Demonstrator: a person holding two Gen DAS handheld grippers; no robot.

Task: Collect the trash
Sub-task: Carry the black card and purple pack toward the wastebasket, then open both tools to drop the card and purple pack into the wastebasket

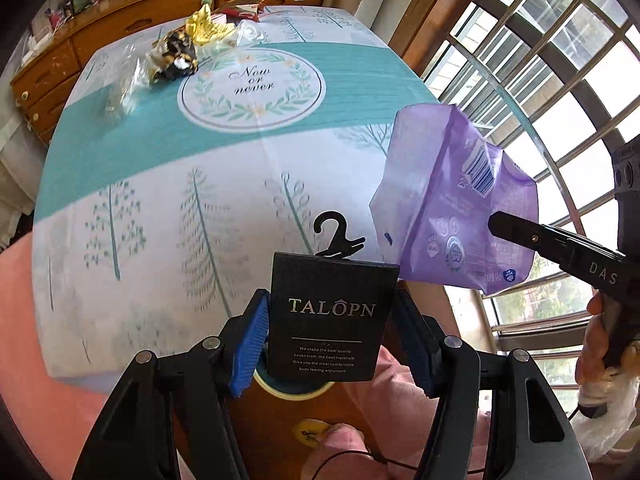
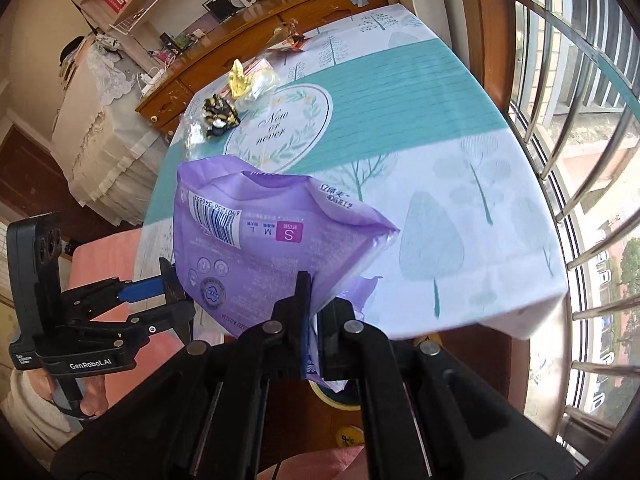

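My left gripper (image 1: pixel 332 320) has its jaws wide apart; a black TALOPN card (image 1: pixel 330 318) with a hanger hook stands between them, over a round bin opening (image 1: pixel 294 390) below the table edge. I cannot tell if the pads touch the card. My right gripper (image 2: pixel 314 312) is shut on a purple plastic package (image 2: pixel 256 240), held in the air beside the table; the package also shows in the left wrist view (image 1: pixel 452 200). More wrappers lie at the table's far end: a black-and-gold one (image 1: pixel 174 58), a yellow one (image 1: pixel 206 26) and clear plastic (image 1: pixel 120 90).
The table has a white and teal cloth (image 1: pixel 160 152) printed with trees. A wooden dresser (image 1: pixel 120 20) stands behind it. A barred window (image 1: pixel 560 60) runs along the right. A pink cushion (image 1: pixel 24 340) lies at the near left.
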